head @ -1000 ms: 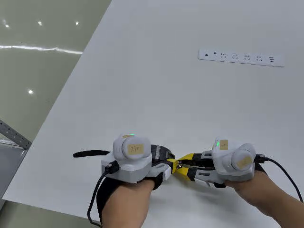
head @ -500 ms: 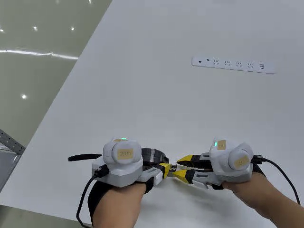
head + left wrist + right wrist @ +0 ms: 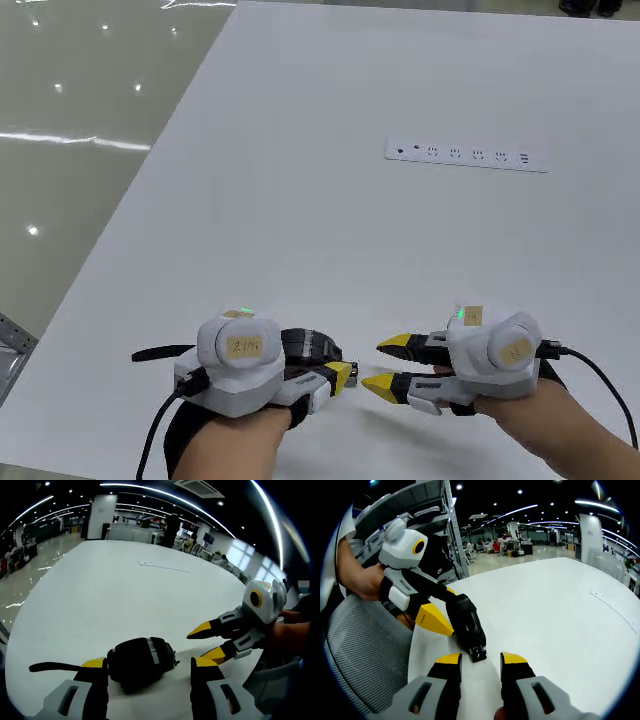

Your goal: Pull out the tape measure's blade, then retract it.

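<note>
A black tape measure (image 3: pixel 310 345) rests on the white table (image 3: pixel 330 230) near its front edge, and a black strap (image 3: pixel 160 352) trails from it to the left. My left gripper (image 3: pixel 325 360) is shut on its case, one yellow-tipped jaw on each side. The left gripper view has the tape measure (image 3: pixel 140 662) between my left gripper (image 3: pixel 147 662) jaws. My right gripper (image 3: pixel 388 364) stands open a short way right of the case, touching nothing. In the right gripper view the tape measure (image 3: pixel 467 622) lies just ahead of my right gripper (image 3: pixel 481 657). No blade is drawn out.
A white power strip (image 3: pixel 465 155) lies flat on the table at the far right. The table's left edge (image 3: pixel 120 220) drops to a glossy floor. A grey mesh chair (image 3: pixel 365 650) and metal shelving (image 3: pixel 447 520) stand behind the left hand.
My right gripper was closed at the tape measure's mouth; it has now opened and drawn back to the right. The left gripper keeps its hold. The head camera has tilted.
</note>
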`<state>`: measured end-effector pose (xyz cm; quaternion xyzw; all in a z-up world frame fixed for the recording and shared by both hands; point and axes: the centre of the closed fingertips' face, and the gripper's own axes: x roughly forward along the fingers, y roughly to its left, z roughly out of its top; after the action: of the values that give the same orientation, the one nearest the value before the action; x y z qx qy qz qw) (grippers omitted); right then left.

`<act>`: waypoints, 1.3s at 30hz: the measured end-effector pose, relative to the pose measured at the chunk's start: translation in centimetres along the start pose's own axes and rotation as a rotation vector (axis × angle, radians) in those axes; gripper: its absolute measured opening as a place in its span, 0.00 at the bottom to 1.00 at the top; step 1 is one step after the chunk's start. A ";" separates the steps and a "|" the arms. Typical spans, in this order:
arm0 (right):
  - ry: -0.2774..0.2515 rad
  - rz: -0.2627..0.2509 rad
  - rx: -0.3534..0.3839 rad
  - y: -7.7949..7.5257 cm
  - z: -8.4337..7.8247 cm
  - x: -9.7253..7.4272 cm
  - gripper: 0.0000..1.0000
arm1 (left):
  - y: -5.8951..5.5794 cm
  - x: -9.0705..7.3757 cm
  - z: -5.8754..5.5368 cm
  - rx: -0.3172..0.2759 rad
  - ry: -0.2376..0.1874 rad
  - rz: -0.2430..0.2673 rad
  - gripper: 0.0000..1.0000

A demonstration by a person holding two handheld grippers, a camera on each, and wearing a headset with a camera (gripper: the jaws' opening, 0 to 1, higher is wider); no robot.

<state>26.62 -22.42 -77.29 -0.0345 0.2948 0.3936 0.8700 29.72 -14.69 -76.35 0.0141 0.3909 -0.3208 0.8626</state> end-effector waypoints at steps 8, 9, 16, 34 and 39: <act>-0.007 -0.040 0.009 -0.5 -0.2 -1.8 0.31 | 0.7 -0.7 0.5 0.015 0.000 -0.006 0.63; 0.000 -0.047 0.007 -0.6 -0.4 -1.9 0.32 | 0.7 -0.7 0.6 0.019 -0.001 -0.009 0.63; 0.010 -0.080 0.028 -0.9 -1.0 -3.6 0.34 | 1.2 -1.8 1.5 0.038 -0.034 -0.022 0.64; 0.047 -0.143 0.066 -0.9 -2.5 -8.5 0.58 | 2.0 -4.1 1.3 0.122 -0.047 -0.077 0.69; 0.056 -0.156 0.085 -0.8 -3.5 -9.8 0.63 | 2.4 -4.9 1.1 0.134 -0.052 -0.104 0.70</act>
<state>20.45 -30.51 -74.99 -0.0317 0.3319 0.3105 0.8902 29.43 -10.44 -72.74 0.0433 0.3464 -0.3907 0.8518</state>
